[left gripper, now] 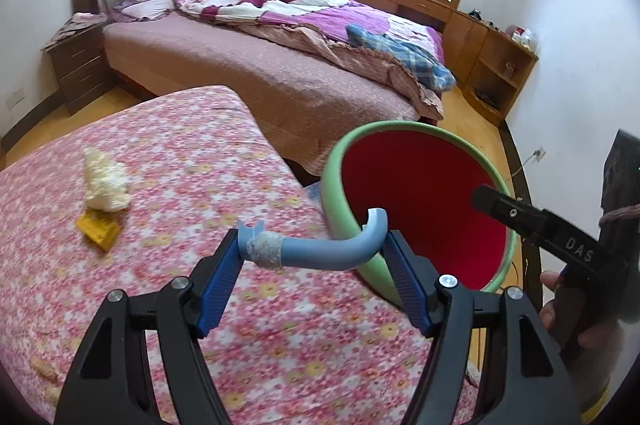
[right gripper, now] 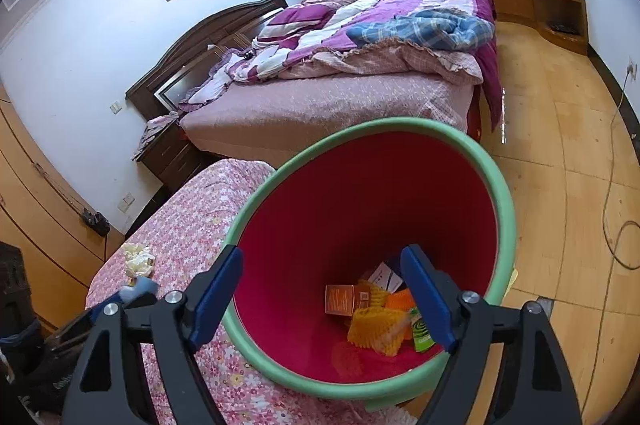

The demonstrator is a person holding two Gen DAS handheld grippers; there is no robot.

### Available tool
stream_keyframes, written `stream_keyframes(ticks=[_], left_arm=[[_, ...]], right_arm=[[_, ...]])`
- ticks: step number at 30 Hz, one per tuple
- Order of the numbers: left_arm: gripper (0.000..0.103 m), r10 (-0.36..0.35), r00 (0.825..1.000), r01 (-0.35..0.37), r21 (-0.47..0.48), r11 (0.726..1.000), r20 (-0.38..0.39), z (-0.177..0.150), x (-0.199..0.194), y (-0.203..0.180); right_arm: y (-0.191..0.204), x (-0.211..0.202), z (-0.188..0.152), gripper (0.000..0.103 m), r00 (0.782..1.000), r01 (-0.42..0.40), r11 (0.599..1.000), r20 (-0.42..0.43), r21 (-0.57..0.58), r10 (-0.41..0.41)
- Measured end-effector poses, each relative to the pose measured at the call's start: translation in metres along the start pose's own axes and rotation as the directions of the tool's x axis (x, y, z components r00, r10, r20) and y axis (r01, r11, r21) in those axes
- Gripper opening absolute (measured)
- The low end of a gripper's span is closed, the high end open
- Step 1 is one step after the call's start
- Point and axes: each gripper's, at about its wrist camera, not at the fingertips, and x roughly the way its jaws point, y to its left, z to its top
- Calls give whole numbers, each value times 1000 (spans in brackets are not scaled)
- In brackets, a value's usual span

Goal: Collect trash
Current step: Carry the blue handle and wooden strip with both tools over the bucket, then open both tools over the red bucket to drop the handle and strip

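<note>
Yellow scraps (left gripper: 102,203) lie at left on the floral cloth (left gripper: 192,161); mid-frame the left gripper (left gripper: 312,257) clamps a bent blue hook (left gripper: 320,249) beside the bin (left gripper: 340,193). At right, the right gripper (right gripper: 326,295) hangs wide and empty over the bin's red inside, above wrappers (right gripper: 372,317).
</note>
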Motion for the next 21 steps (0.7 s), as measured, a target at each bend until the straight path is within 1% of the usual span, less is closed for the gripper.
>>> stream_keyframes(ticks=[2, 3, 8, 15, 21], left_arm=[[72, -9, 1000, 9, 9, 1000, -8, 1, 6, -6], [72, -11, 1000, 11, 17, 1000, -11, 1, 9, -9], [72, -26, 999, 27, 58, 998, -21, 3, 20, -26], [72, -42, 998, 47, 108, 993, -48, 5, 38, -46], [72, -66, 995, 77, 149, 986, -76, 9, 53, -66]], right_arm=[[-2, -2, 3, 89, 1000, -7, 1000, 5, -4, 7], [-3, -3, 5, 90, 1000, -12, 1000, 8, -6, 12], [-10, -9, 12, 90, 1000, -12, 1000, 19, -3, 12], [-23, -23, 15, 90, 999, 17, 1000, 51, 16, -18], [-35, -22, 15, 90, 998, 41, 998, 44, 38, -42]])
